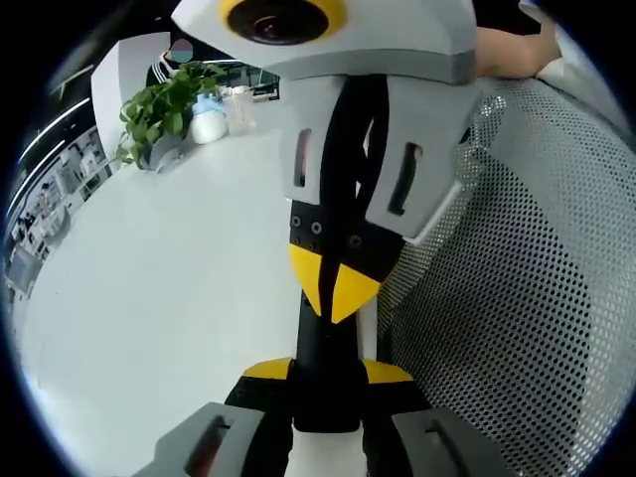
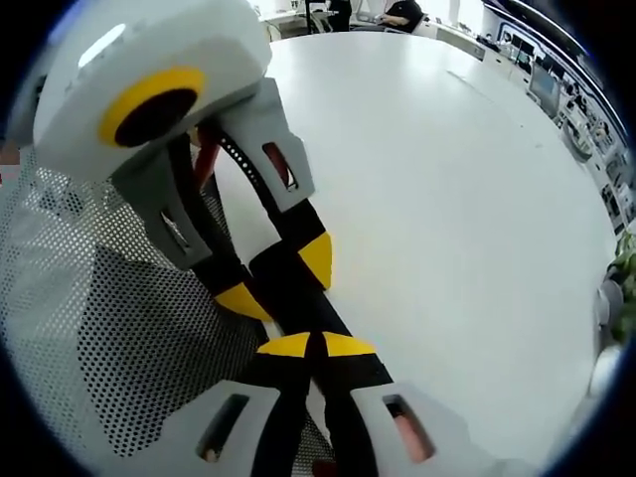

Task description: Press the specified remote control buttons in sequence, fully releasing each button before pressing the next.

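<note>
I think the step now is pushing a button. My left gripper [image 1: 328, 372] is clamped on the black remote control [image 1: 326, 343], one yellow pad on each side of it. The remote sits between the two grippers, above the edge of the white table [image 1: 149, 298] and just beside a white mesh with lots of little holes [image 1: 517, 298]. My right gripper [image 2: 318, 345] has its two yellow tips pinched together with nothing between them, and they touch the remote like one finger. I cannot see any buttons from here, because the remote looks like a thin black bar. So I should push softly and straight down, not sideways, or the remote may slip in the left jaws. I should hold the left hand firm and steady while I push. Then I should lift the right tips all the way off, so the button pops back up, and only then go to the next one. A green plant [image 1: 164, 109] stands far back on the table, well out of my way.
</note>
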{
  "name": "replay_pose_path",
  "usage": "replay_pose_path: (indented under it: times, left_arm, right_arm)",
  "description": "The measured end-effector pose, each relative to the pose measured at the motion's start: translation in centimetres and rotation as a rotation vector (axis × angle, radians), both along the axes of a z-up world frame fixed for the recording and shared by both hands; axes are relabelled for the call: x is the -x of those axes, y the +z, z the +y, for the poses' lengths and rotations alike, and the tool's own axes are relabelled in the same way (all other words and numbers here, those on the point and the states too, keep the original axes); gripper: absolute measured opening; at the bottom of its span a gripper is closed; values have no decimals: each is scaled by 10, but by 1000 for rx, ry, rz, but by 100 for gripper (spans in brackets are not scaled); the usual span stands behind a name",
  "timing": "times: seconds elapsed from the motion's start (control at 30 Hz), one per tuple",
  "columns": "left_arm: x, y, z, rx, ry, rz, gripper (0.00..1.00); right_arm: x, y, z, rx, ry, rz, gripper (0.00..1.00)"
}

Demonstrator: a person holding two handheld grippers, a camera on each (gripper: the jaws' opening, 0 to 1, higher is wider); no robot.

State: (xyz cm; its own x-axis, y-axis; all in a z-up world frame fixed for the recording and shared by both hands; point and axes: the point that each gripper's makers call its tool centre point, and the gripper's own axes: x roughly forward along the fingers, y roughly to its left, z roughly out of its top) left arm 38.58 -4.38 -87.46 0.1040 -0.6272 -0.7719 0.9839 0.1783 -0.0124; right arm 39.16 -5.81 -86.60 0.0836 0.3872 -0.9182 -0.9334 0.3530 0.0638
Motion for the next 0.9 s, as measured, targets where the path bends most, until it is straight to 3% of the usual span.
replay_pose_path:
  times: [0.5, 0.9]
  left_arm:
    - [0, 0, 0, 1, 1, 2, 25]
    - [0, 1, 0, 4, 6, 2, 25]
  right_arm:
    - [0, -1, 3, 59, 82, -77, 0]
    - [-3, 0, 2, -47, -24, -2, 0]
